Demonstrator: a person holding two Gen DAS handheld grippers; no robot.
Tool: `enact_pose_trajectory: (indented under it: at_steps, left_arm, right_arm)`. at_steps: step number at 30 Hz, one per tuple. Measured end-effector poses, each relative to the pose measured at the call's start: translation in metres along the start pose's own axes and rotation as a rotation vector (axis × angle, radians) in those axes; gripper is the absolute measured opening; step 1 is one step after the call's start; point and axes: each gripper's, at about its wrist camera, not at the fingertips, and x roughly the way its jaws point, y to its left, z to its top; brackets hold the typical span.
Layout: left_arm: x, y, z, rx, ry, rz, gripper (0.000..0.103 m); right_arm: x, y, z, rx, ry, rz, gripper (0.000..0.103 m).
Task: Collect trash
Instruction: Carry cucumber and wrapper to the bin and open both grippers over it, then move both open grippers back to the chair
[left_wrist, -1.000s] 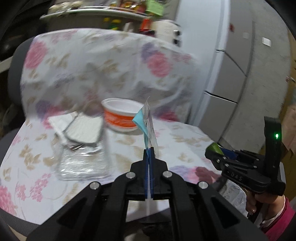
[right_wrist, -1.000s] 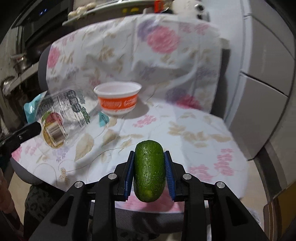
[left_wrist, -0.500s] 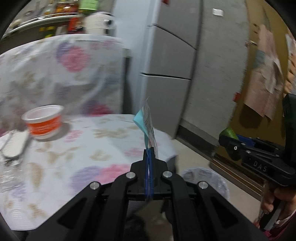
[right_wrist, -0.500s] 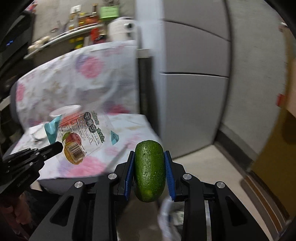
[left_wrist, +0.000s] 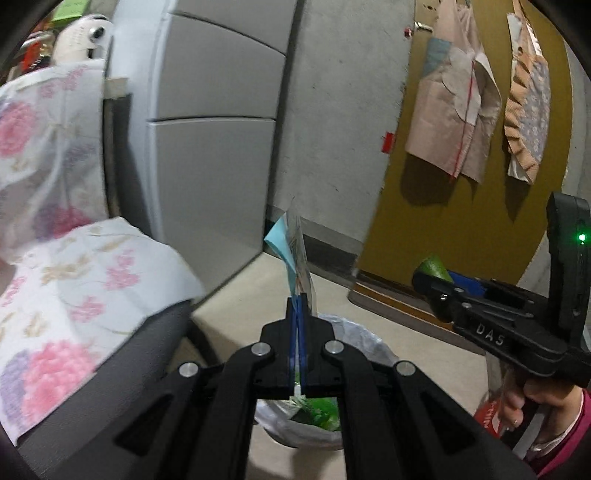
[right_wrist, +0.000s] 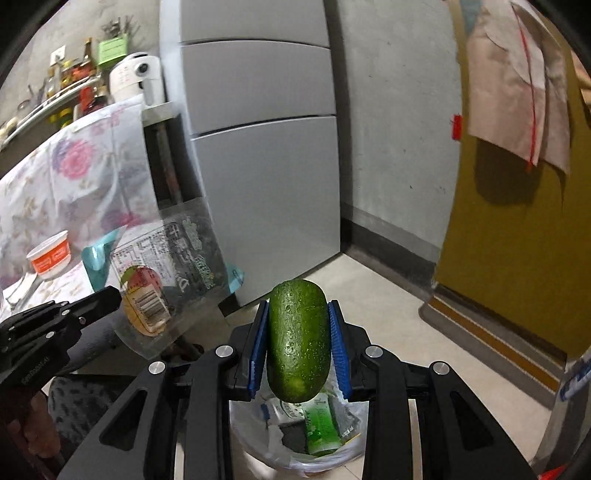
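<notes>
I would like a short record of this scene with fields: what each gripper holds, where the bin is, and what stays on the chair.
left gripper: shut on clear plastic wrapper
right gripper: shut on green cucumber piece
trash bin: on the floor, below both grippers, lined with a bag, already holding packaging
chair: covered by floral cloth, orange and white cup on it

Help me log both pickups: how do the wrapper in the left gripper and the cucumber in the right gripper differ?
The wrapper is flat, see-through printed plastic; the cucumber is a solid, rounded green piece. The left gripper pinches the wrapper by one edge with jaws fully shut; the right gripper clamps the cucumber across its width, jaws partly apart. Both are held near the lined trash bin.
</notes>
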Motion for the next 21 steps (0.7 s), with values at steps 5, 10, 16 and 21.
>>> enact_pose_trajectory:
  at_steps: [5, 10, 16, 21]
  left_arm:
    - [0.034, -0.004, 0.003, 0.001, 0.078, -0.027, 0.000]
    - [0.037, 0.007, 0.001, -0.014, 0.083, 0.002, 0.047]
    - [0.011, 0.039, 0.002, -0.082, 0.065, 0.059, 0.048]
    - [-0.027, 0.066, -0.004, -0.109, 0.043, 0.154, 0.053]
  right_arm:
    - [0.026, -0.015, -0.006, 0.032, 0.048, -0.004, 0.036]
    - [0.035, -0.022, -0.008, 0.055, 0.066, -0.020, 0.048]
    - [0.016, -0.020, 0.003, 0.063, 0.012, -0.017, 0.048]
    - [-0.011, 0.012, 0.025, 0.036, -0.051, 0.058, 0.048]
